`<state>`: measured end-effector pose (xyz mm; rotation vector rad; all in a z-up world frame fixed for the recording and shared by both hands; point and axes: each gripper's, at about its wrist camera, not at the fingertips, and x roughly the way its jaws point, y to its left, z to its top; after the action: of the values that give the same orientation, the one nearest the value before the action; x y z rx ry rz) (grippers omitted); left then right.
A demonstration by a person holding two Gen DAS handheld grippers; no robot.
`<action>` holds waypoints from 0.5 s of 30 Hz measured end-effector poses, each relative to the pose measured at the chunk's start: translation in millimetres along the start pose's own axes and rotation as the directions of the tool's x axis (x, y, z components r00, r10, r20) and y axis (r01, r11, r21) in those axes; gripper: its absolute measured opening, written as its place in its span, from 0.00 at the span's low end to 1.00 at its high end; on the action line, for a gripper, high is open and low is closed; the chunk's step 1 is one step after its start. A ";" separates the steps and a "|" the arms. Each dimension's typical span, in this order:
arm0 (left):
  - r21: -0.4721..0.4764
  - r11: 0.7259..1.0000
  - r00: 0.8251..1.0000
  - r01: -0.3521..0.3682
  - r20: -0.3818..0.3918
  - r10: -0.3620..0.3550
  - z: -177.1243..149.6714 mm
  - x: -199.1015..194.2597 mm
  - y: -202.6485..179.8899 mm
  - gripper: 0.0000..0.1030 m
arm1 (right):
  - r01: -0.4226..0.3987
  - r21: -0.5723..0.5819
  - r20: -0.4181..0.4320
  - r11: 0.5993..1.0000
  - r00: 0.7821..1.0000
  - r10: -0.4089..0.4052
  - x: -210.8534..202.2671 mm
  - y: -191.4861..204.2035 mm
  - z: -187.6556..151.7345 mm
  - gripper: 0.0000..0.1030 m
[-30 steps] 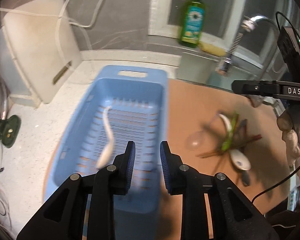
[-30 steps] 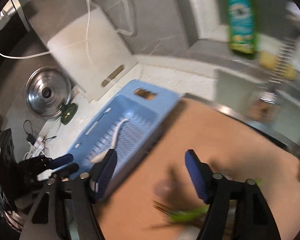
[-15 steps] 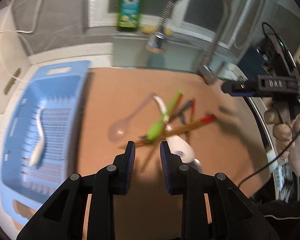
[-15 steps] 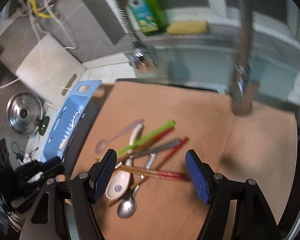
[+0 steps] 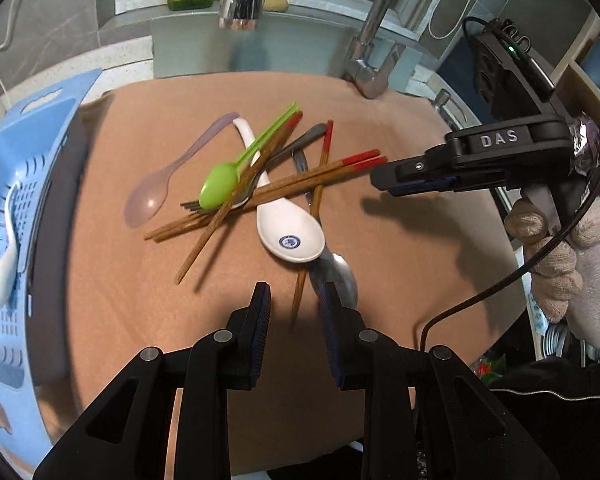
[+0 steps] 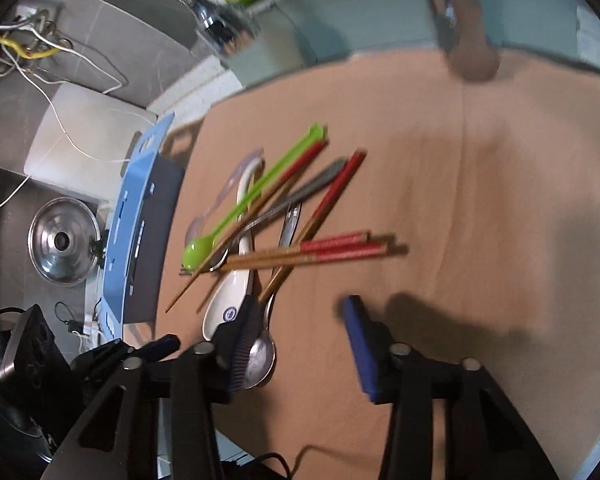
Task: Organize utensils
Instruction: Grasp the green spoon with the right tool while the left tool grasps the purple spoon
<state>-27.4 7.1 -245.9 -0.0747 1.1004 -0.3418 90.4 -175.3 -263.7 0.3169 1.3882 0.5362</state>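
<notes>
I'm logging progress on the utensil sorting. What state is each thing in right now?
Blue basket: holds one white spoon.
Green spoon: on top of the pile, unsorted.
Ceramic spoon: bowl up, under chopsticks.
Red-tipped chopsticks: crossed, scattered on the mat.
Metal spoon: on the mat.
Left gripper: jaws narrow, empty.
Right gripper: closing, nothing gripped.

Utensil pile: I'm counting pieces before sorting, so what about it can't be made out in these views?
- Metal spoon: left wrist view, handle under the white ceramic spoon; right wrist view, bowl partly behind the right claw.
- Fork: only tines show beneath the green spoon.
- Chopsticks: crossed; exact count unclear.
- Right wrist view: motion-blurred.
</notes>
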 end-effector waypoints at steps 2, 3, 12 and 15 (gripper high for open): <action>-0.005 1.000 1.000 0.004 -0.001 -0.004 -0.7 0.5 0.7 0.23 | -0.026 0.006 -0.019 1.000 0.999 0.026 7.3 3.8 1.9 0.20; -0.008 1.000 1.000 0.002 0.001 -0.002 -1.1 0.2 1.3 0.23 | -0.036 0.002 -0.024 0.999 0.999 0.036 10.1 7.2 2.4 0.18; -0.022 0.999 0.999 -0.033 0.027 0.034 -5.9 -8.4 9.8 0.23 | -0.019 -0.086 -0.083 0.996 0.996 0.011 39.6 38.6 12.3 0.10; -0.038 0.998 0.998 -0.045 0.033 0.046 -7.6 -12.0 16.7 0.23 | 0.004 -0.106 -0.102 0.994 0.995 -0.015 47.4 41.9 14.7 0.09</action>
<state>-35.1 27.4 -242.8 -0.0880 1.0732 -0.2780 102.0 -113.3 -279.6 0.1994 1.4538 0.6224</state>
